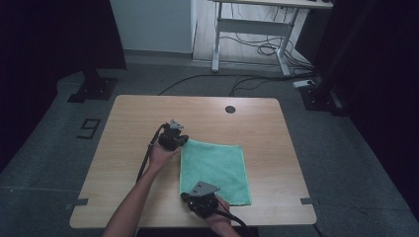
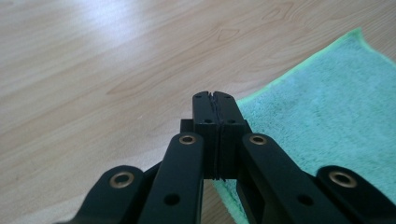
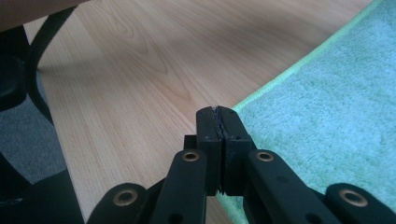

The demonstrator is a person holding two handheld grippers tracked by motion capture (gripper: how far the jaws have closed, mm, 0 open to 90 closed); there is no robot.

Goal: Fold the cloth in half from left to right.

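Green microfibre cloth (image 1: 215, 170) lay flat on the wooden table (image 1: 128, 148). I noted both tools closed on its left edge: left gripper (image 2: 215, 97) far corner, right gripper (image 3: 218, 110) near corner.

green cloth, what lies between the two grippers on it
In the high view, only the cloth's left edge runs between the left gripper at its far corner and the right gripper at its near corner.

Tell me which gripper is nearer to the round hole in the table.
Left. The left gripper sits at the cloth's far left corner, the nearer one to the hole. The right gripper is at the cloth's near left corner, farther from the hole.
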